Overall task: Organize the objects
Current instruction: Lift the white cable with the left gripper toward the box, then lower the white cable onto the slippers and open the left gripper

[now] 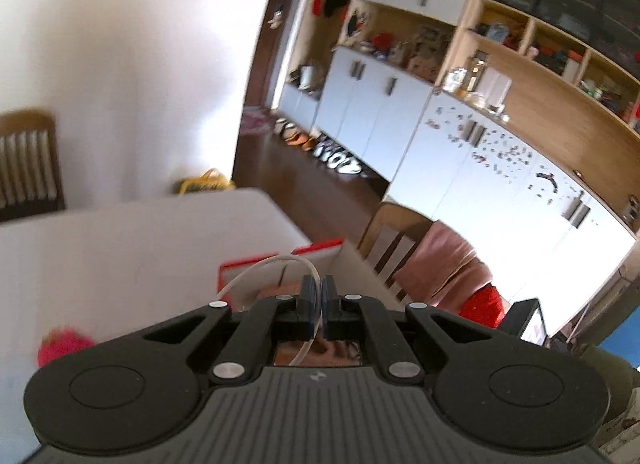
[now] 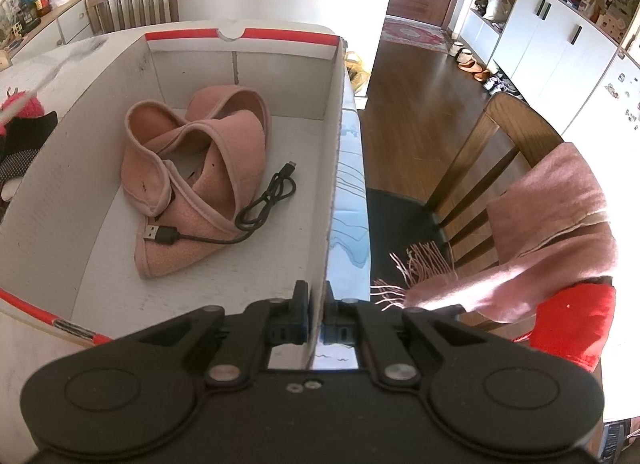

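A white cardboard box with a red rim (image 2: 240, 34) stands open on the table. Inside lie a pink fleece wrap (image 2: 200, 168) and a black USB cable (image 2: 256, 208). My right gripper (image 2: 317, 296) is shut on the box's right wall (image 2: 334, 152) near its front corner. My left gripper (image 1: 319, 296) is shut on a thin clear plastic hoop (image 1: 272, 264), held above the table near the box (image 1: 320, 250). The hoop arcs left from the fingers.
A pink fuzzy item (image 1: 64, 344) lies on the white table (image 1: 120, 248), also seen with dark cloth in the right wrist view (image 2: 20, 120). A wooden chair (image 2: 472, 168) with a pink scarf (image 2: 560, 224) stands right of the table. Cupboards line the far wall.
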A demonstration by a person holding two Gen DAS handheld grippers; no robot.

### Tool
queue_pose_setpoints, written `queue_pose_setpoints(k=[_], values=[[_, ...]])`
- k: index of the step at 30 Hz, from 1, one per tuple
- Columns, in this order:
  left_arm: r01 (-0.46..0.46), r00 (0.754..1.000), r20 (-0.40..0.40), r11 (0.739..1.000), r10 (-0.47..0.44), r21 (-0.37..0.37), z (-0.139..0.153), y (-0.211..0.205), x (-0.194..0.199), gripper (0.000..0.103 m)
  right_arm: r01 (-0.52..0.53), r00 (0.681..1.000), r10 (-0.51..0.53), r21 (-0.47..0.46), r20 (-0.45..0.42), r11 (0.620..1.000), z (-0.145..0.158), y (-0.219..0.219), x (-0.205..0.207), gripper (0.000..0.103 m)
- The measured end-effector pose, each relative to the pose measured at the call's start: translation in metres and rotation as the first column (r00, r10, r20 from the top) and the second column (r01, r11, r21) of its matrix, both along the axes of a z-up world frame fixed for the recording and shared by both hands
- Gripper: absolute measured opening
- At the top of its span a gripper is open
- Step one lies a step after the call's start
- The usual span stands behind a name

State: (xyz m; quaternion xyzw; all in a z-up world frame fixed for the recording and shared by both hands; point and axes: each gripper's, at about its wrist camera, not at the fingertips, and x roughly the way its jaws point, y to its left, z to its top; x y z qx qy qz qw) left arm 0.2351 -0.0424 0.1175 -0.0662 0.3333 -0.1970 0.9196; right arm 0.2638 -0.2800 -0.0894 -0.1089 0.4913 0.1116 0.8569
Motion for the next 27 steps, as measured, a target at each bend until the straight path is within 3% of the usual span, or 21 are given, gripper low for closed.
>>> queue_pose_setpoints(k=[6, 13, 22, 27], values=[[0.078, 0.996, 0.030, 0.997, -0.079, 0.020, 0.008, -0.036, 0.028, 0.002, 0.001, 1.000, -0.001, 0.004, -0.001, 1.000, 0.000, -0.001, 0.000, 0.004], [0.183, 0.983, 0.011, 0.982, -0.184, 0.051, -0.024, -0.088, 0.066, 0.002, 0.006, 1.000, -0.006, 0.014, -0.004, 1.000, 0.000, -0.003, 0.001, 0.004], [0.212, 0.970, -0.141, 0.972, -0.197, 0.100, -0.090, -0.112, 0.085, 0.002, 0.007, 1.000, -0.007, 0.027, -0.010, 1.000, -0.001, -0.007, 0.001, 0.004], [0.209, 0.964, -0.186, 0.973, -0.188, 0.099, -0.109, -0.105, 0.082, 0.002, 0.005, 1.000, -0.004, 0.027, -0.014, 1.000, 0.000, -0.006, 0.001, 0.004]])
